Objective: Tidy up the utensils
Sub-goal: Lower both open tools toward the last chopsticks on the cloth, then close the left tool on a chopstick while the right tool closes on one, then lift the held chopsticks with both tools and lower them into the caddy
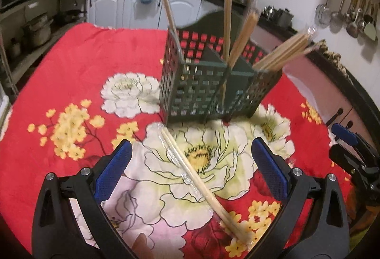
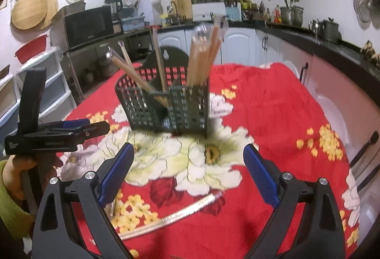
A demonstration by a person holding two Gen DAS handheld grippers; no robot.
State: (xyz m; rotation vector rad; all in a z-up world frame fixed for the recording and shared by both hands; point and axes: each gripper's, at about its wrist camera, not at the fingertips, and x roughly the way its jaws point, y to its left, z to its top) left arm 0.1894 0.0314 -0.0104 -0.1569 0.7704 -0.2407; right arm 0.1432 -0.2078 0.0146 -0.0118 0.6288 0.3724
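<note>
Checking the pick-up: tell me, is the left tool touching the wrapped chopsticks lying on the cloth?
Apart. In the left wrist view the left tool is open, and the wrapped chopsticks lie on the cloth between its fingers with flowered fabric visible on both sides.

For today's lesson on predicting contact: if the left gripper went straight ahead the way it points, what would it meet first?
Probably the wrapped chopsticks lying on the floral cloth between the open jaws of the left gripper. If it passes above them, the green utensil basket comes next; height is unclear.

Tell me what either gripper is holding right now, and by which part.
Nothing. The left gripper and right gripper are both open; the wrapped chopsticks lie loose on the cloth.
</note>
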